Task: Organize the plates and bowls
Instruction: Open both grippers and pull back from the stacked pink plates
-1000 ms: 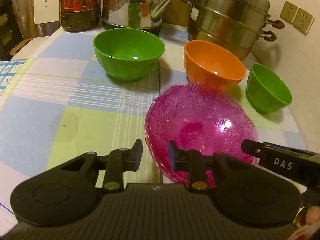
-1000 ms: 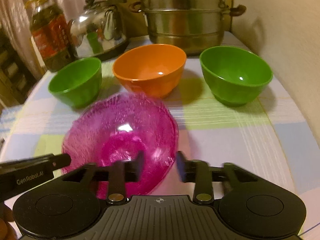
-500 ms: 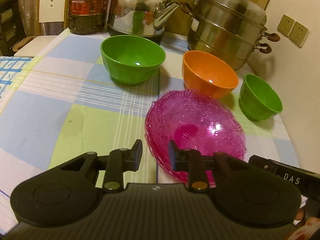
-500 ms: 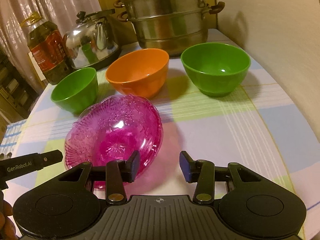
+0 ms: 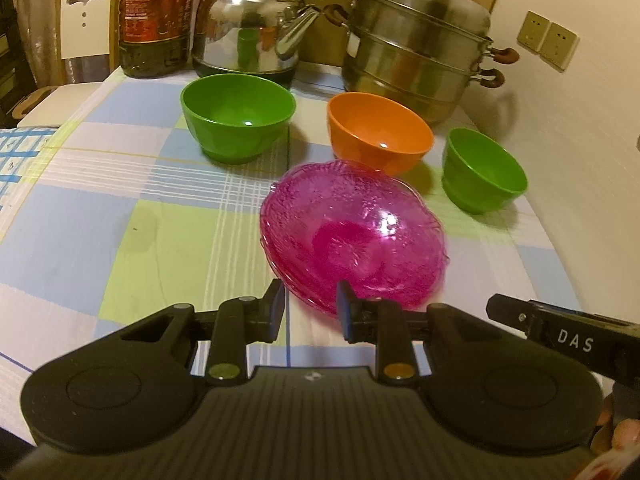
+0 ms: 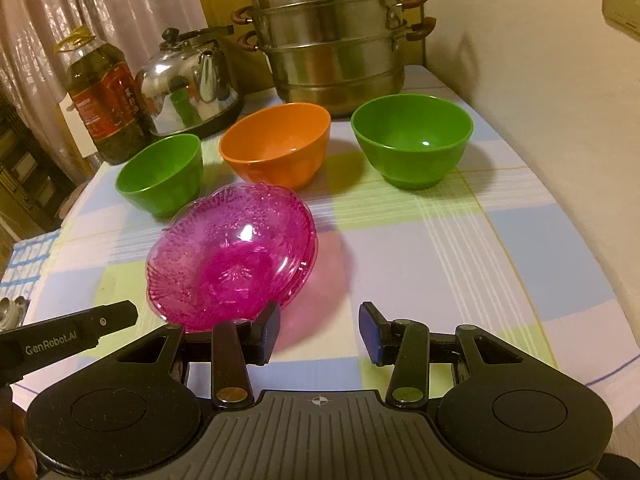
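A clear pink plastic bowl lies on the checked tablecloth, also in the right wrist view. Behind it stand a green bowl, an orange bowl and a smaller green bowl. In the right wrist view they show as the small-looking green bowl, the orange bowl and the green bowl. My left gripper is open and empty, just short of the pink bowl's near rim. My right gripper is open and empty, near the bowl's right rim.
A steel kettle, a stacked steel steamer pot and an oil bottle stand along the back of the table. A wall runs along the right edge. A white chair stands at the far left.
Both grippers have drawn back from the pink bowl and risen. The right gripper's jaws have opened wider. The pink bowl stays on the table.
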`<act>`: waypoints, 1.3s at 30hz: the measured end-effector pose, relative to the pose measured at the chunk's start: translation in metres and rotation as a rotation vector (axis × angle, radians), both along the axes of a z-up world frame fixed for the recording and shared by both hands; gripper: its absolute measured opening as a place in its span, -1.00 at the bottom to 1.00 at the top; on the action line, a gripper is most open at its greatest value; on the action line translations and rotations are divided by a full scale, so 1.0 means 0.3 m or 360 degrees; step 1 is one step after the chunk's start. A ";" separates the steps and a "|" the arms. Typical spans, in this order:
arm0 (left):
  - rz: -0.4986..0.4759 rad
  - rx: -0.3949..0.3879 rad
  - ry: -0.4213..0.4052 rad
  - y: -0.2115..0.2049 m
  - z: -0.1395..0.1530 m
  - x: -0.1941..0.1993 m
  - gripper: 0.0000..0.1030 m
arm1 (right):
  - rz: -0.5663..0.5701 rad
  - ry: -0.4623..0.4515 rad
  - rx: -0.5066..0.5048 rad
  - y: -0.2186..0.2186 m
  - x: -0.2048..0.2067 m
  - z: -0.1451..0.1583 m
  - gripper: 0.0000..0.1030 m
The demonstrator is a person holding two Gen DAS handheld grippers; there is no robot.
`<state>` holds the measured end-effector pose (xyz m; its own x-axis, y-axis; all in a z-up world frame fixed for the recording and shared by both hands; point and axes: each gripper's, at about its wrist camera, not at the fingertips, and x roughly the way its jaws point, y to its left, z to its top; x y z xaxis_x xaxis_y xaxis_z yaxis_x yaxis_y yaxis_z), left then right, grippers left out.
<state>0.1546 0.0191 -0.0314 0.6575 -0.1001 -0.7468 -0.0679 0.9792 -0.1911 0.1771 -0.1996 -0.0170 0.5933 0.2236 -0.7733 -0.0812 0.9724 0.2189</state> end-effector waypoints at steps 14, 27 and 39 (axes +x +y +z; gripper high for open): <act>-0.0031 0.0022 -0.0047 -0.020 0.075 -0.065 -0.52 | 0.0000 -0.0038 0.0005 -0.006 -0.068 0.062 -0.15; -0.0058 0.0022 -0.0080 -0.025 0.123 -0.114 -0.52 | 0.0004 -0.0087 0.0015 -0.003 -0.125 0.115 -0.15; -0.0027 0.0008 -0.0142 0.031 0.197 -0.151 -0.27 | 0.0056 -0.0163 -0.0017 0.025 -0.167 0.188 -0.15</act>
<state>0.1094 0.0285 0.0277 0.7198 -0.1082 -0.6857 -0.0342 0.9811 -0.1907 0.1272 -0.1921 0.0394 0.6613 0.2377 -0.7115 -0.1366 0.9708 0.1974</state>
